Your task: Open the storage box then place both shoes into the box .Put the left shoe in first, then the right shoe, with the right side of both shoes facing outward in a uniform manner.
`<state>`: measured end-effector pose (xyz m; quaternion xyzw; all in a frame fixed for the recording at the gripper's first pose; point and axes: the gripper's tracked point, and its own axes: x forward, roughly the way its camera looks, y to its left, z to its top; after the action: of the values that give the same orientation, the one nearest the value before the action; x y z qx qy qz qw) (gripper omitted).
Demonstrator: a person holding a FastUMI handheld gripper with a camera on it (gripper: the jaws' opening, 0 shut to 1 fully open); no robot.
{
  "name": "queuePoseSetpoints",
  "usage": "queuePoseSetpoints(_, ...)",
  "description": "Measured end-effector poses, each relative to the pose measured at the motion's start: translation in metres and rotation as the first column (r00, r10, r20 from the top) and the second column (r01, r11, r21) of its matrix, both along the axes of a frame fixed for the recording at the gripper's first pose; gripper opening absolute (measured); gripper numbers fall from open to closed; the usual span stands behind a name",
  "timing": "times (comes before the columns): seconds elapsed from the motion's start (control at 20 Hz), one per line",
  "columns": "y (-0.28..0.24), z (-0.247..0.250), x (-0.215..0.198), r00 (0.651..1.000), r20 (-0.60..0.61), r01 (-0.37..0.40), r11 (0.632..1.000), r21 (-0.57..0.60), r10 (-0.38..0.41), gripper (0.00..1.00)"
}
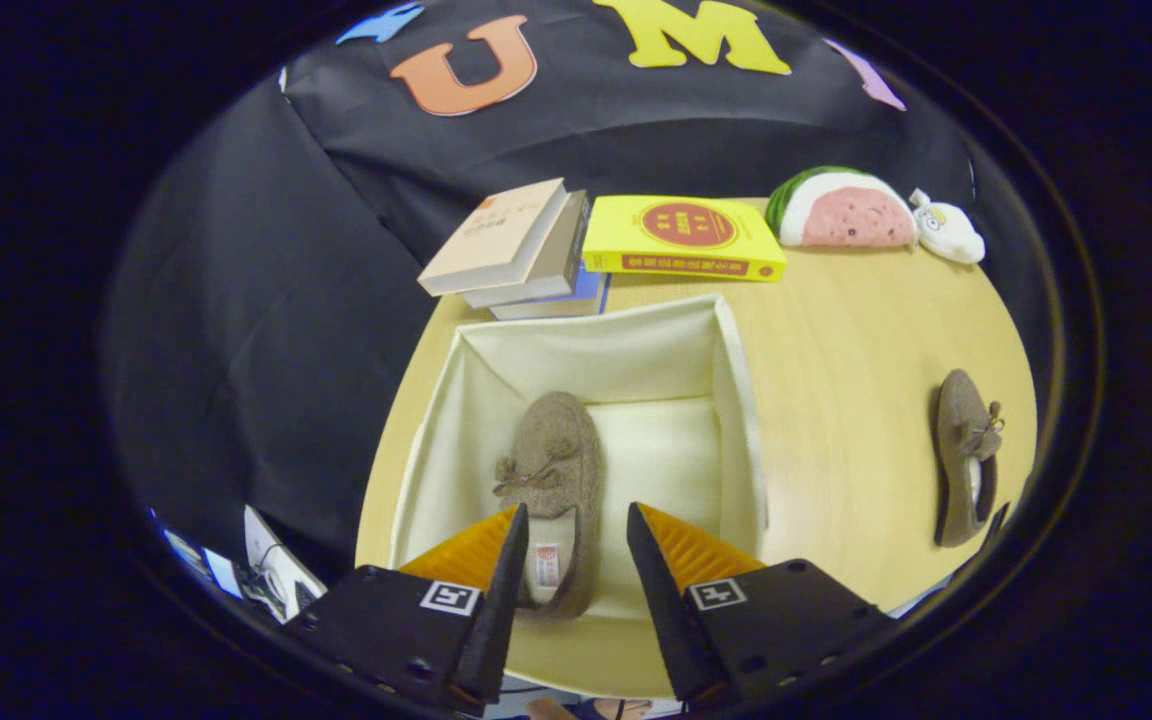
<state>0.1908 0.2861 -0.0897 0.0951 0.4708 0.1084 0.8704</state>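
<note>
While gripper (pixel 576 520) gapes, shoe (pixel 553 480) boxed, books (pixel 516 250) beyond

cream fabric storage box (pixel 736 400): plain off-white walls and floor, centre of the frame
fuzzy taupe slipper with a bow inside the box (pixel 551 470): grey-brown, pale insole with a red-and-white label
second taupe bow slipper on the table (pixel 961 450): same grey-brown, right of the frame
round wooden table (pixel 856 340): light yellow-tan grain
yellow book (pixel 686 235): red round emblem, red spine band
stacked books (pixel 506 245): beige, grey, blue
watermelon-slice plush (pixel 841 210): green rind, white band, pink flesh
small plush toy (pixel 948 230): white with yellow
gripper (pixel 576 545): fingers apart, black-and-white square markers on its black body
</note>
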Motion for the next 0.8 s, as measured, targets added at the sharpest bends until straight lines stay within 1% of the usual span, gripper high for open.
queuePoseSetpoints(0.1, -0.018, 0.020, -0.007, 0.999, 0.034, -0.014, 1.000, -0.021, 0.014, 0.72)
queuePoseSetpoints(0.25, -0.060, 0.040, -0.013, 0.997, 0.074, 0.004, 0.998, -0.064, 0.001, 0.89)
queuePoseSetpoints(0.4, -0.117, 0.049, -0.015, 0.995, 0.093, 0.046, 0.993, -0.106, -0.036, 0.89)
queuePoseSetpoints(0.5, -0.158, 0.045, -0.016, 0.994, 0.094, 0.075, 0.988, -0.132, -0.063, 0.89)
queuePoseSetpoints(0.65, -0.219, 0.033, -0.015, 0.991, 0.085, 0.118, 0.980, -0.159, -0.105, 0.89)
queuePoseSetpoints(0.8, -0.277, 0.007, -0.014, 0.989, 0.058, 0.149, 0.967, -0.206, -0.140, 0.89)
